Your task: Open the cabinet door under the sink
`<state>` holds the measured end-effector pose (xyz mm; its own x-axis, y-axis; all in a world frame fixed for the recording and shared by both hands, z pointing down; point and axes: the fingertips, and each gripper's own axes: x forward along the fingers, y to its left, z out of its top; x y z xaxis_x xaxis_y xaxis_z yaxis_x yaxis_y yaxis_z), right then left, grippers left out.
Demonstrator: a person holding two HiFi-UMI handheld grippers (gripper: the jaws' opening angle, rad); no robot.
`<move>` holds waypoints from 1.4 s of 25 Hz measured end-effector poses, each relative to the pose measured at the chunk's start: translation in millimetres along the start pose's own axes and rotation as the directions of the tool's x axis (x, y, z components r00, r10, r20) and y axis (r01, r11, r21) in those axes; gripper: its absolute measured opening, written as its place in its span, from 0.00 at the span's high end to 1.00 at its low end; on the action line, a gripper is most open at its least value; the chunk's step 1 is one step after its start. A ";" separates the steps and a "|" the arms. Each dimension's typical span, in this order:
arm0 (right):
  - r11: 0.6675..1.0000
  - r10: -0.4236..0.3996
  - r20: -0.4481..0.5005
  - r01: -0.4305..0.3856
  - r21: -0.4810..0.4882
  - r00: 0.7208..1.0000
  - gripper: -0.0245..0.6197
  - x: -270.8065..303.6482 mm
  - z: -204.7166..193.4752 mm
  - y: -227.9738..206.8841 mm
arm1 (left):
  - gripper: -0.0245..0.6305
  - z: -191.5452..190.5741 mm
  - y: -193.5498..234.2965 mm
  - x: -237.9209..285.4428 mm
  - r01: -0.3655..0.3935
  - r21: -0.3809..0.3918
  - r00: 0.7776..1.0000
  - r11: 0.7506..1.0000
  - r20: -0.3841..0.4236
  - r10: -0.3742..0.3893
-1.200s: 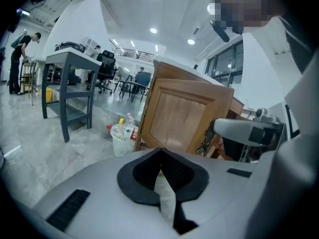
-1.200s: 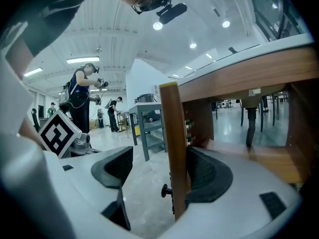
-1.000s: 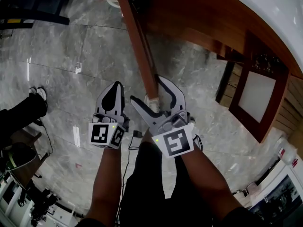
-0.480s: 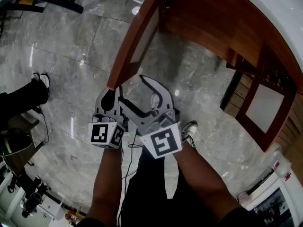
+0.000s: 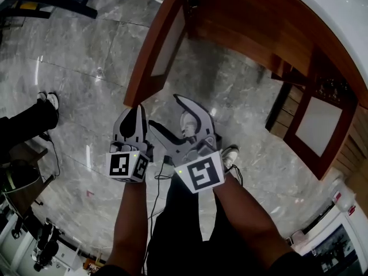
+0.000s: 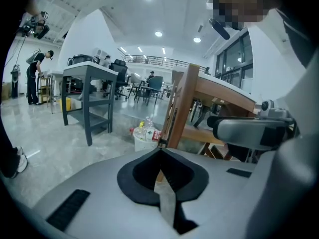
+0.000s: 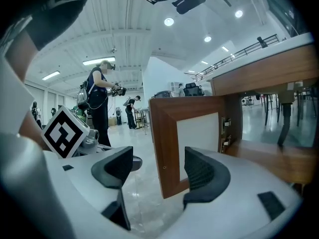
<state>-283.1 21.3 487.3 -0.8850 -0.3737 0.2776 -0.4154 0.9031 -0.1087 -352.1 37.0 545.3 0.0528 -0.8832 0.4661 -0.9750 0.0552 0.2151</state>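
The cabinet door, brown wood framing a white panel, stands swung wide open from the dark cabinet under the white sink counter. My right gripper is open just short of the door's lower free corner and holds nothing. In the right gripper view the door shows beyond the spread jaws of the right gripper. My left gripper is shut and empty, side by side with the right one. In the left gripper view its closed tips point at the door, seen edge-on.
A second wood-framed door stands open at the right. A bin with bottles sits on the floor past the door. A grey table stands at the left. A bystander's feet are at the left, my own shoe below.
The door has swung from edge-on to wide open. Its edge was between my right gripper's jaws; now the gripper is free of it and drawn back. The left gripper barely moved.
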 end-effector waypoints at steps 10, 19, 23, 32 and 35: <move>0.993 -0.114 0.000 0.114 -0.018 0.993 0.52 -66.9 -7.0 -31.4 | 0.93 -13.4 -45.1 -21.6 0.046 0.112 0.998 0.993 -0.035 -0.042; 0.945 -0.325 -0.015 0.325 -0.023 0.945 0.89 -165.7 -1.6 -76.0 | 0.93 28.7 -128.8 -20.1 0.117 0.172 0.992 0.978 0.029 -0.124; 0.923 -0.382 0.000 0.382 -0.040 0.924 0.92 -218.1 24.5 -84.6 | 0.93 59.6 -170.3 -28.6 0.146 0.190 0.985 0.971 0.066 -0.161; 0.864 -0.503 0.202 0.497 0.080 0.841 0.92 -334.3 115.9 -89.9 | 0.93 122.3 -273.6 -87.0 0.227 0.237 0.960 0.945 0.107 -0.257; 0.860 -0.508 0.199 0.507 0.062 0.838 0.92 -368.5 134.5 -82.1 | 0.93 139.9 -301.1 -118.2 0.238 0.260 0.954 0.936 0.117 -0.275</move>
<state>48.9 56.4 265.6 -0.5724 -0.8141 0.0975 -0.8187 0.5741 -0.0123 -94.9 59.6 305.4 0.2931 -0.9124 0.2856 -0.9561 -0.2793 0.0889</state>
